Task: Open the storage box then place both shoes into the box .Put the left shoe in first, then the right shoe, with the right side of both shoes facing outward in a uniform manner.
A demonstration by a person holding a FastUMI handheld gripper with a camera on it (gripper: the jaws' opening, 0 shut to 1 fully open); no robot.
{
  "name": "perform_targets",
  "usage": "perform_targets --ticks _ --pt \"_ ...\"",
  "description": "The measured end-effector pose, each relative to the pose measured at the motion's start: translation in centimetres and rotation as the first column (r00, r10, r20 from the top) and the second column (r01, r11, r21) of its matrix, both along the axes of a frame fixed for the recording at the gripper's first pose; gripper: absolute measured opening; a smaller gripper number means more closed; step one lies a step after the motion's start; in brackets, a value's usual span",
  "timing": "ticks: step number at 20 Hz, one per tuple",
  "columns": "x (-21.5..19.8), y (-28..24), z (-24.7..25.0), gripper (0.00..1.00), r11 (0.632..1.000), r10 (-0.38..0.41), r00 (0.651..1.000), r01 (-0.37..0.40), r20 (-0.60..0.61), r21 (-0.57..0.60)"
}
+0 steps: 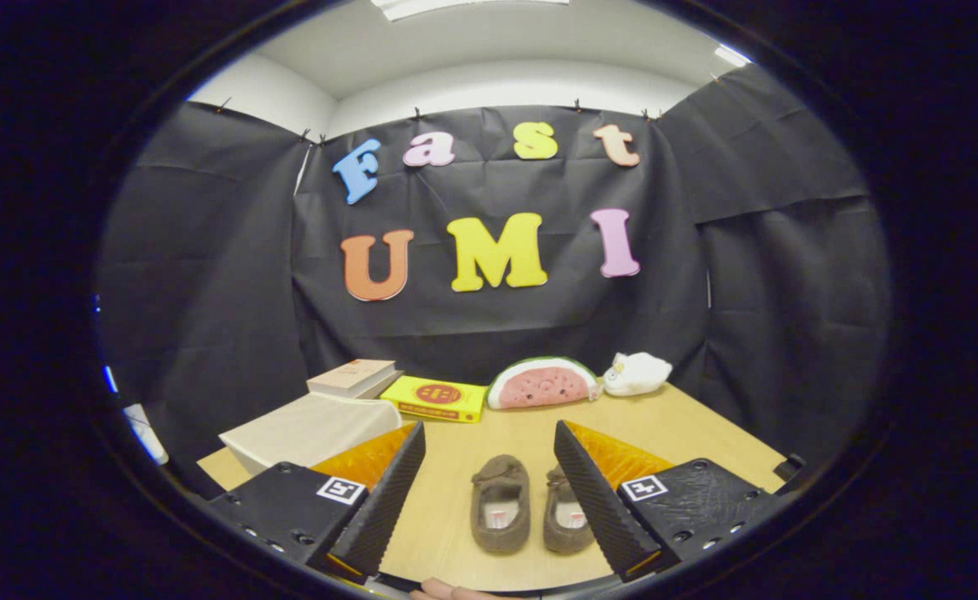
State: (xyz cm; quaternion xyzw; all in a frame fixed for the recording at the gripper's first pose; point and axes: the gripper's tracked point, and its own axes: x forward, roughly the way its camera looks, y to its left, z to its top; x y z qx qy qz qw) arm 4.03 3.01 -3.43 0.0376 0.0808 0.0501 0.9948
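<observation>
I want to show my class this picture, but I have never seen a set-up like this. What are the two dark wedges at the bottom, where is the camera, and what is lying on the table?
A person holds a handheld tool with two fingers; the camera rides on it and looks forward along them. The dark wedges are those fingers, standing wide apart and holding nothing. Between them, on the wooden table, lie two brown shoes: one in full view, the other partly behind a finger. Beyond the fingers to one side sits a pale storage box, lid closed. Farther back are two books, a watermelon cushion and a white soft toy.
</observation>
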Motion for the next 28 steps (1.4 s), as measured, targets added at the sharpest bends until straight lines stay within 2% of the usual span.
perform_targets --ticks 4,6,8,10,13,17,18,21,22,24,28 --pt "3.5 2.0 -0.9 0.95 0.998 0.051 0.997 -0.05 -0.052 0.032" --pt "5.7 3.6 -2.3 0.95 0.995 0.09 0.989 -0.083 -0.119 0.061" --pt "7.7 5.1 -3.2 0.95 0.987 0.133 0.974 -0.113 -0.184 0.113" --pt "9.9 7.2 -4.3 0.95 0.967 0.208 0.947 -0.162 -0.245 0.196" --pt "11.9 10.5 -6.5 0.95 0.911 0.339 0.881 -0.22 -0.33 0.348" --pt "14.1 13.5 -10.8 0.96 0.833 0.46 0.775 -0.208 -0.434 0.513" --pt "13.9 14.1 -11.4 0.95 0.8 0.498 0.748 -0.201 -0.439 0.565" --pt "13.1 16.6 -11.3 0.93 0.664 0.64 0.664 -0.226 -0.387 0.713" --pt "13.2 16.9 -11.5 0.93 0.643 0.654 0.656 -0.222 -0.376 0.733" --pt "14.2 16.9 -12.8 0.93 0.648 0.645 0.658 -0.202 -0.389 0.734" --pt "14.4 18.7 -12.8 0.93 0.584 0.701 0.62 -0.215 -0.352 0.783"
